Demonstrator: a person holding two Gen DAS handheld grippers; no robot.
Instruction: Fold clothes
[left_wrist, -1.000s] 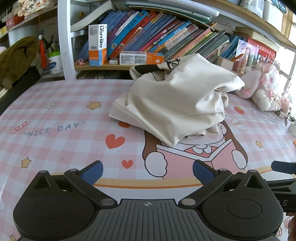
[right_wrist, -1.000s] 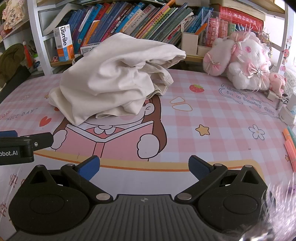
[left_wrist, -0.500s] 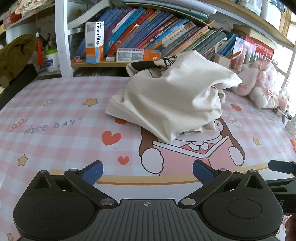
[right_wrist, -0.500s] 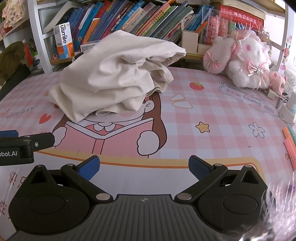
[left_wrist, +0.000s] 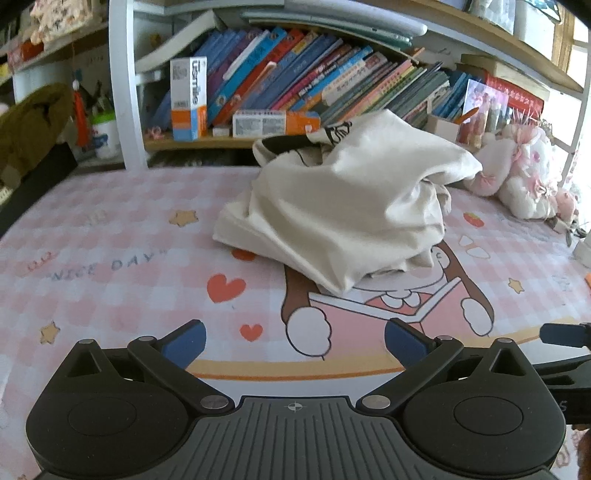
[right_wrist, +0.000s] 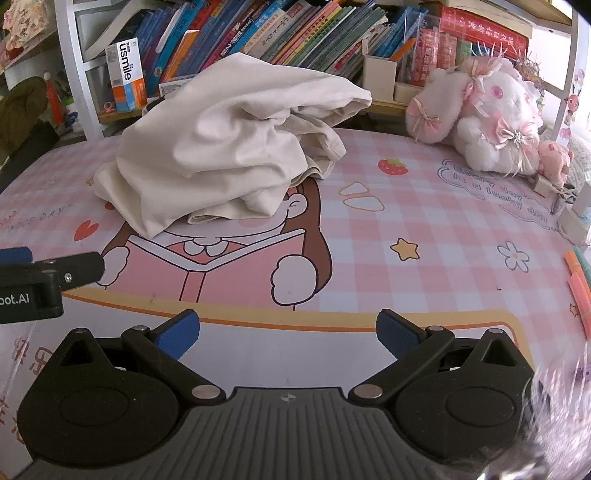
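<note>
A cream garment (left_wrist: 343, 210) lies crumpled in a heap on the pink checked table mat (left_wrist: 110, 266), with a dark printed part at its far top. It also shows in the right wrist view (right_wrist: 229, 147). My left gripper (left_wrist: 294, 343) is open and empty, above the mat short of the heap's near edge. My right gripper (right_wrist: 287, 332) is open and empty, also short of the heap, to the right of the left gripper. The left gripper's finger shows at the left edge of the right wrist view (right_wrist: 70, 269).
A bookshelf (left_wrist: 295, 85) full of books stands behind the table. A pink-white plush toy (right_wrist: 487, 110) sits at the back right. Orange pens (right_wrist: 580, 288) and small boxes (right_wrist: 576, 218) lie at the right edge. An olive cloth (left_wrist: 29, 125) hangs at far left.
Both grippers have moved slightly closer to the heap and shifted the view a little. The garment has not moved. Both stay open.
</note>
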